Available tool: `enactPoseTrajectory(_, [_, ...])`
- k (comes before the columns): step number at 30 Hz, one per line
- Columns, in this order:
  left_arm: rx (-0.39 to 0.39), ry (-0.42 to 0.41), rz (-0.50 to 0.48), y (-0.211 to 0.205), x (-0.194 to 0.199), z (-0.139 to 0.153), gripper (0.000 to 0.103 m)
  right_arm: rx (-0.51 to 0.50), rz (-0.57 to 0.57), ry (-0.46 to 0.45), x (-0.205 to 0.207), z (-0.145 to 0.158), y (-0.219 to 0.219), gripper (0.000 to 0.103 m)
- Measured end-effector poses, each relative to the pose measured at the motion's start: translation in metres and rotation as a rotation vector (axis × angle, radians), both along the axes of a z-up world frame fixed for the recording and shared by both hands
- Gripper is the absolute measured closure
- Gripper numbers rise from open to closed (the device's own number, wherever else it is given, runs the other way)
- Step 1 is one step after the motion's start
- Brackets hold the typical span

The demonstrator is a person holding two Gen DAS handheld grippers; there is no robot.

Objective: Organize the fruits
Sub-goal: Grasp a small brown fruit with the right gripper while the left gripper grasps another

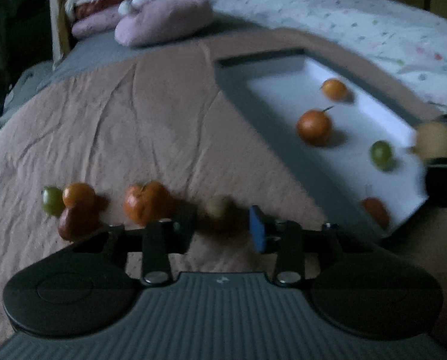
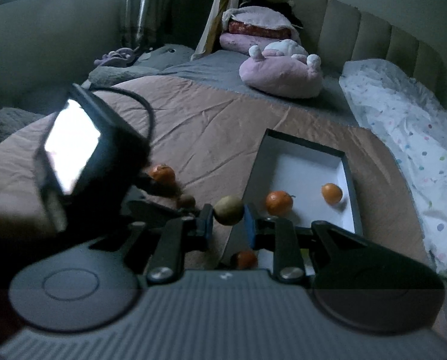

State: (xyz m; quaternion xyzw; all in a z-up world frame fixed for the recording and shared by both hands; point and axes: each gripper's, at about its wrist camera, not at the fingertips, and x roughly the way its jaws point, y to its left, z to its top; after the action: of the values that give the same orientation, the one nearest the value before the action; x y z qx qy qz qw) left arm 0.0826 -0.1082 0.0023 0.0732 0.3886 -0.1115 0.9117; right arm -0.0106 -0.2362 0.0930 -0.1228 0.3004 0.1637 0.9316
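Resting on a rumpled pinkish-brown bedspread (image 1: 109,114), a shallow dark-grey box with a white inside (image 1: 271,96) lies ahead and to the right of the left gripper (image 1: 222,225). Beyond the box, a pink plush slipper with white toes (image 1: 163,18) sits on grey bedding, a white dotted quilt (image 1: 358,30) lies to its right, and folded pink cloths are stacked behind it.

Inside the box sit a small orange fruit (image 1: 334,89), a larger orange fruit with a stem (image 1: 313,127), a small green fruit (image 1: 381,153) and a reddish-orange fruit near the closest corner (image 1: 375,211).

The left gripper's jaws are spread, with nothing between them. Just beyond the gap a blurred brownish-green round fruit (image 1: 219,207) lies on the bedspread; whether the pads touch it cannot be told. Ahead and left of these jaws lies a lobed orange fruit (image 1: 147,205), and further left a cluster of a green fruit (image 1: 52,200), an orange fruit (image 1: 79,195) and a dark red fruit (image 1: 76,223), touching one another.

The right gripper (image 2: 229,220) pinches a yellowish-brown round fruit (image 2: 229,210) between its blue-padded jaws, held just left of the box's near-left edge. In the right wrist view, the left gripper's dark body with a bright screen (image 2: 73,147) and its cable fill the space left of the jaws, partly hiding the fruits on the bedspread behind it.
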Motion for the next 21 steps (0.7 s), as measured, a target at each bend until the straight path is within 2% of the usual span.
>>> enactPoseTrajectory(2, [-0.028,0.001,0.016,0.008,0.003,-0.003,0.076,0.002,-0.007,0.001,0.000,0.000,-0.002,0.078])
enactPoseTrajectory(7, [-0.022,0.004,0.044,0.014,-0.003,0.001,0.076,0.017,-0.034,0.026,0.002,-0.005,-0.008,0.078])
enactPoseTrajectory(13, [-0.057,0.018,0.080,0.027,-0.035,0.014,0.076,0.011,-0.051,0.044,0.001,-0.012,-0.011,0.077])
enactPoseTrajectory(21, [-0.109,-0.033,0.056,0.018,-0.052,0.056,0.075,0.045,-0.064,0.035,-0.004,-0.013,-0.019,0.077])
